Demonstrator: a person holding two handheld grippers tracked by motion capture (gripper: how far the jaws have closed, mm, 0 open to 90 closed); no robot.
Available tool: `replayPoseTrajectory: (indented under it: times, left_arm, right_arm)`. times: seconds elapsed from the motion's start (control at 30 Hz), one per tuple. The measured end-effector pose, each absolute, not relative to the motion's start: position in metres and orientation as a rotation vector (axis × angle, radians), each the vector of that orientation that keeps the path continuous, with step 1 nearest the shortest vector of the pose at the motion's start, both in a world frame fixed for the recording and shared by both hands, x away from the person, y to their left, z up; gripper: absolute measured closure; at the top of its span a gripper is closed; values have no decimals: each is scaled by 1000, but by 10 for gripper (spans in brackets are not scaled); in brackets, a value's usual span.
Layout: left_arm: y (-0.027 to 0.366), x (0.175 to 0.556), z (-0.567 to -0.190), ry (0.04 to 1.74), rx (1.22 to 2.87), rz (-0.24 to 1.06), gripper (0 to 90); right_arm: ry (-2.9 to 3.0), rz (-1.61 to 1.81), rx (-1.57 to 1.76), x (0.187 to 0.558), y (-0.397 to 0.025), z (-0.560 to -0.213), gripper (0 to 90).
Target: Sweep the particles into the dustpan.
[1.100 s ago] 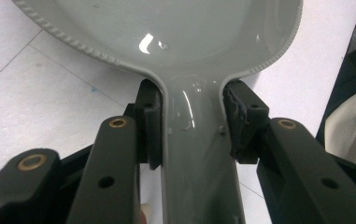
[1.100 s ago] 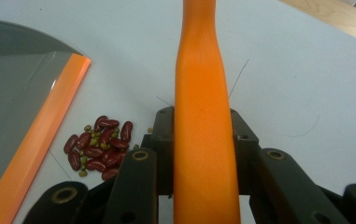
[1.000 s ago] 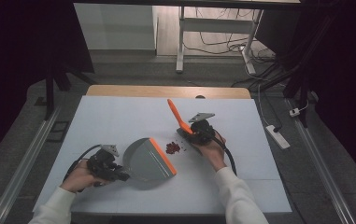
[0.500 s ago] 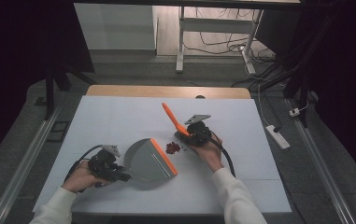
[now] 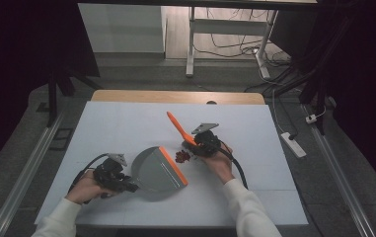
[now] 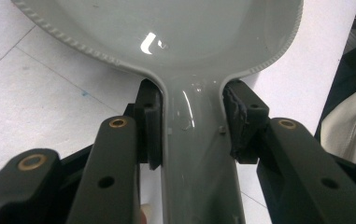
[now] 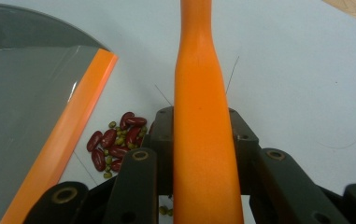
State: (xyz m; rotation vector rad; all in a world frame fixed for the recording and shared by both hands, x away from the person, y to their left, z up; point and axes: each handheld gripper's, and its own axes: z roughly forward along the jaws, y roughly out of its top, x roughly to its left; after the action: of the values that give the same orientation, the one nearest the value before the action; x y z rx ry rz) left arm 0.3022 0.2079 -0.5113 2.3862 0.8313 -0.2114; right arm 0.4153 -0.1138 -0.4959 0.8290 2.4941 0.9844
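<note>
**Dustpan and brush meet at a pile of beans**

A small heap of red and green beans (image 5: pixel 181 156) lies on the white bench (image 5: pixel 126 123), and everything else is placed around it. Just beside the heap, on the person's left side of it, sits the orange lip of the grey dustpan (image 5: pixel 157 170); the lip is close to the beans but a narrow strip of bench shows between them in the right gripper view. The pan's handle points away from the heap toward the left gripper (image 5: pixel 126 186), whose jaws are clamped on either side of that handle, pads pressed against the grey plastic (image 6: pixel 194 140).

On the opposite side of the beans, the right gripper (image 5: pixel 198 143) holds the orange brush handle (image 5: pixel 178 127) between its jaws, closed firmly on it (image 7: pixel 199 140). The handle slopes up and away from the heap toward the far edge of the bench. A few thin bristles stand out by the handle, and some loose green beans (image 7: pixel 165 211) lie under the gripper.
</note>
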Motion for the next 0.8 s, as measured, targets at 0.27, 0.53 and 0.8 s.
replayPoseTrajectory:
  times: [0.27, 0.53, 0.8]
  left_arm:
    - [207, 302, -511, 832, 2386, -209, 616]
    - [207, 302, -511, 836, 2382, -209, 616]
    - [205, 301, -511, 831, 2388, -207, 616]
  right_arm:
    - [2506, 992, 810, 411, -109, -496, 697]
    - [2541, 1014, 788, 405, -101, -497, 698]
    - [2542, 1021, 773, 402, -97, -497, 697]
